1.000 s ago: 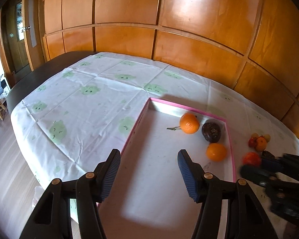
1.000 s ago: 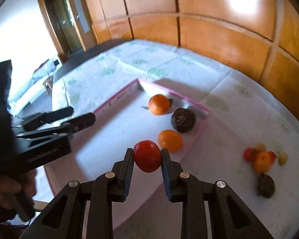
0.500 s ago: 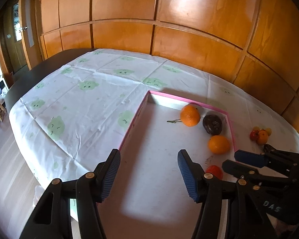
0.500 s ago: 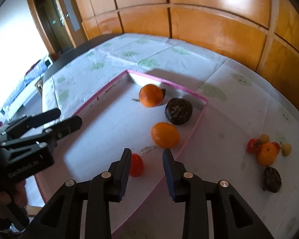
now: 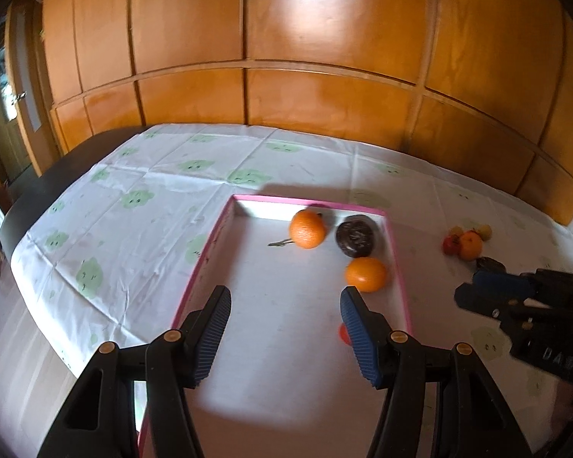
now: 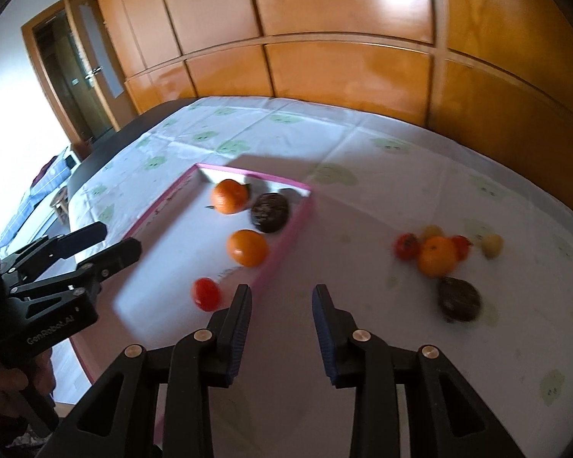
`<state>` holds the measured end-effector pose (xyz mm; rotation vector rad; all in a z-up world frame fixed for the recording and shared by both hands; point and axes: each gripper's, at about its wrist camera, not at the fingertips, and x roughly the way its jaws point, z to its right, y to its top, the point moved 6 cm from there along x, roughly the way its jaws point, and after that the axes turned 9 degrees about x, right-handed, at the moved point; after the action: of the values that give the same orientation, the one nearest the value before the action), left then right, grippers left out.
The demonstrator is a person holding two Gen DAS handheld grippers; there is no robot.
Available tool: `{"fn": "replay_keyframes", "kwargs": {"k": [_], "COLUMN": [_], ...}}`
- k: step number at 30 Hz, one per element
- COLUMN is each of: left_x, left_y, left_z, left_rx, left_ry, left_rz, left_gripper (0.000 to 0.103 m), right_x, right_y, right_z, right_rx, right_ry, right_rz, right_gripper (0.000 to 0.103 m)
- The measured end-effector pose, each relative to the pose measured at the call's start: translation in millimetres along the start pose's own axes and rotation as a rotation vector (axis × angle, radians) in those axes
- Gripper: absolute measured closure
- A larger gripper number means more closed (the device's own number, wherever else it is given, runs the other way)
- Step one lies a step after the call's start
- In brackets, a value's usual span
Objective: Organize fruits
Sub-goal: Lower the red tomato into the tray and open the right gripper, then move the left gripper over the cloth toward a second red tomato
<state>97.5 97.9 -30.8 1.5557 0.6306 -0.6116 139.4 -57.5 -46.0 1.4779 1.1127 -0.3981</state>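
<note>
Red tomato [image 6: 206,293] lay loose in pink-rimmed tray [image 6: 291,229], just left of my right gripper's [image 6: 282,307] left finger; nothing between wide-spread jaws. Ahead-left in tray I saw two oranges [image 6: 247,247] and dark fruit [image 6: 270,207]. Ahead-right on tablecloth [image 6: 363,175], small fruit cluster [image 6: 437,255]. Left gripper [image 5: 285,311] hung over tray, spread wide, holding nothing.

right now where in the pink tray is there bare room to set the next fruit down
The tray floor is bare along its left wall, left of the stemmed orange, and across the near middle. The far right corner is crowded: stemmed orange, dark fruit and second orange together, red tomato nearer.
</note>
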Motion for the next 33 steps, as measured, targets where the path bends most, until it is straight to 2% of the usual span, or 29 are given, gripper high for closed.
{"fn": "replay_keyframes", "kwargs": {"k": [14,26,29,33], "left_x": [-15,-15,-12,-7], "left_y": [10,12,12,16], "left_z": [35,62,71,90], "left_rx": [0.109,0.171,0.182,0.194], "left_ry": [-0.009,-0.027,-0.051,-0.119], "left_rz": [0.044,0.035,0.024,-0.001], "left_gripper": [0.042,0.042,0.042,0.043], "right_x": [-43,-74,-78,-80], "right_y": [6,9,4,-8], "right_z": [80,155,186,232], "right_rx": [0.08,0.11,0.151,0.296], "right_ry": [-0.121,-0.259,-0.306,-0.34], "right_rz": [0.065,0.095,0.094,0.095], "right_gripper": [0.07,0.07,0.07,0.07]}}
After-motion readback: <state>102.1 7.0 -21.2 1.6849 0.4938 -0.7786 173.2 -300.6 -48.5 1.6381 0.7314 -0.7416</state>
